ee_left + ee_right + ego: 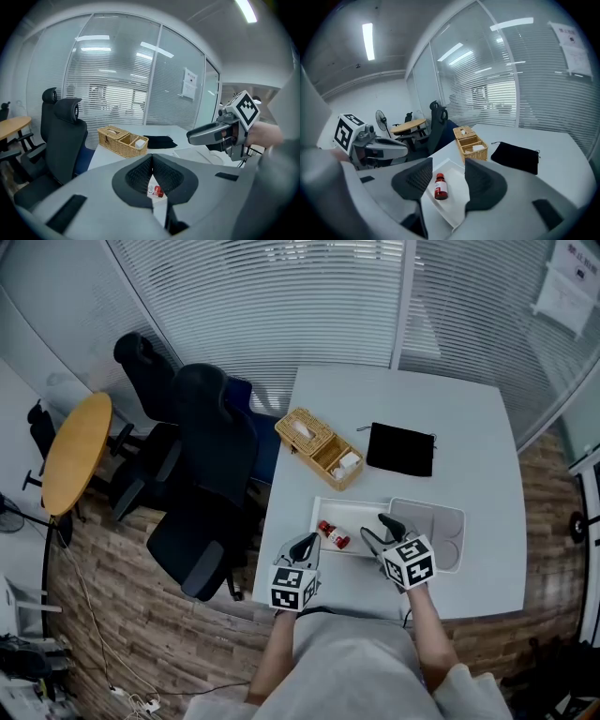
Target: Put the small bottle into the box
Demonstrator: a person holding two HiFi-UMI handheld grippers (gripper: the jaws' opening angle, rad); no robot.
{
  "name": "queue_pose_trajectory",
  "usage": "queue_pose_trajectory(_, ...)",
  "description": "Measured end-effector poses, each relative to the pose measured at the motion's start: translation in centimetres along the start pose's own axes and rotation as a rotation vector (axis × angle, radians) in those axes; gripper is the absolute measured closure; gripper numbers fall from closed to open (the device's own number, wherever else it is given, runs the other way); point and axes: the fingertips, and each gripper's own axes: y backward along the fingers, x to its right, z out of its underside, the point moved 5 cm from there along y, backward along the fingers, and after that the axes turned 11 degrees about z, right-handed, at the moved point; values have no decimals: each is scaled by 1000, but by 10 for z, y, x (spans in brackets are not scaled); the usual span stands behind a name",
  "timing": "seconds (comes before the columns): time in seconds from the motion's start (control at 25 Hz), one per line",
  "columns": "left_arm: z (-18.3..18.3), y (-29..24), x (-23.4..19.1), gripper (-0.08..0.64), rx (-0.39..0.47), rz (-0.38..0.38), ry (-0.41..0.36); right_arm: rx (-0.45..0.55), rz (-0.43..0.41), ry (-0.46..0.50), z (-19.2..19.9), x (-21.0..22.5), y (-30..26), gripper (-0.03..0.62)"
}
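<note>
One small bottle (333, 534) lay on its side in the one shallow white box (361, 514) — two grippers hovered beside it: the left gripper (307, 543) closed on nothing, the right gripper (384, 525) spread wide, empty

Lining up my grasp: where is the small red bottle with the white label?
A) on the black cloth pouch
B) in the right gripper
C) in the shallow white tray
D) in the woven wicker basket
C: the small red bottle lies on its side in the shallow white tray.
</note>
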Motion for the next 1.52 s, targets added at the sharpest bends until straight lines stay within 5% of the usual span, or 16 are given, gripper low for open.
queue_pose_trajectory(0.68,5,13,3,532,27,-4,7,132,121,-55,22,-7,18,373)
queue_pose_trajectory(1.52,8,8,12,532,37,29,10,167,115,-31,24,-24,18,447)
